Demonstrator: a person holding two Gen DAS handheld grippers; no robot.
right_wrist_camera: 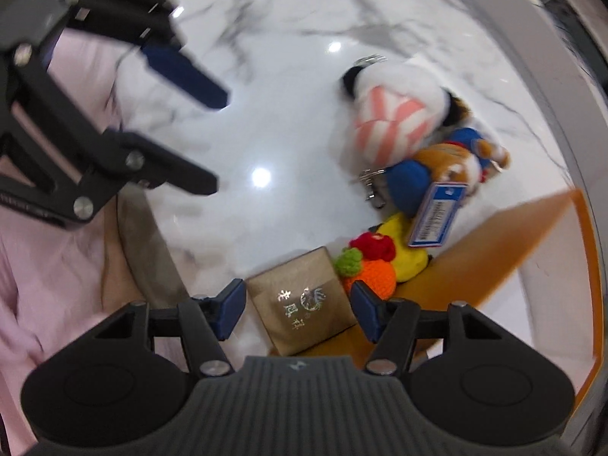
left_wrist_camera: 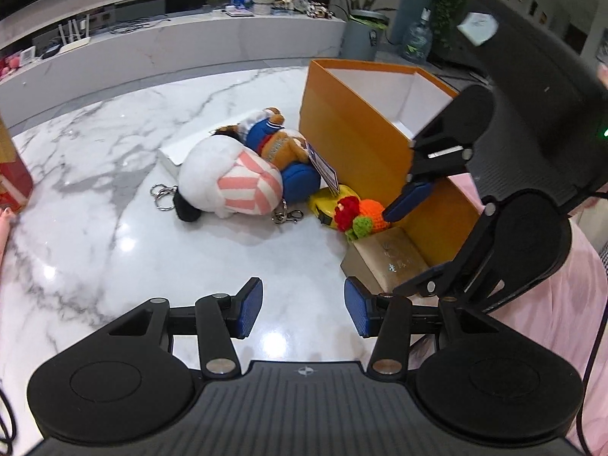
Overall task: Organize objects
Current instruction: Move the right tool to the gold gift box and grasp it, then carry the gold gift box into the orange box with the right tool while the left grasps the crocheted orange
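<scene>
Blue-padded fingers of the right gripper (right_wrist_camera: pixel 296 313) point down at a small gold-brown box (right_wrist_camera: pixel 302 300) on the marble floor (right_wrist_camera: pixel 266 121). The box lies between the fingers, but the pads stand off its sides and do not press it; the jaws are apart. It is a flat square packet with shiny printed characters and an emblem on top, and its far edge sits against the wall of the orange box (left_wrist_camera: pixel 353 121). Just beside it lie a crocheted orange-and-red toy (right_wrist_camera: pixel 366 266) and a yellow toy (right_wrist_camera: pixel 402 250), then a blue-dressed bear (left_wrist_camera: pixel 281 144) and a white plush with pink stripes (left_wrist_camera: pixel 231 178). The left gripper (left_wrist_camera: pixel 304 311) hovers over bare floor, jaws apart and empty, the gold-brown box just beyond its right finger.
</scene>
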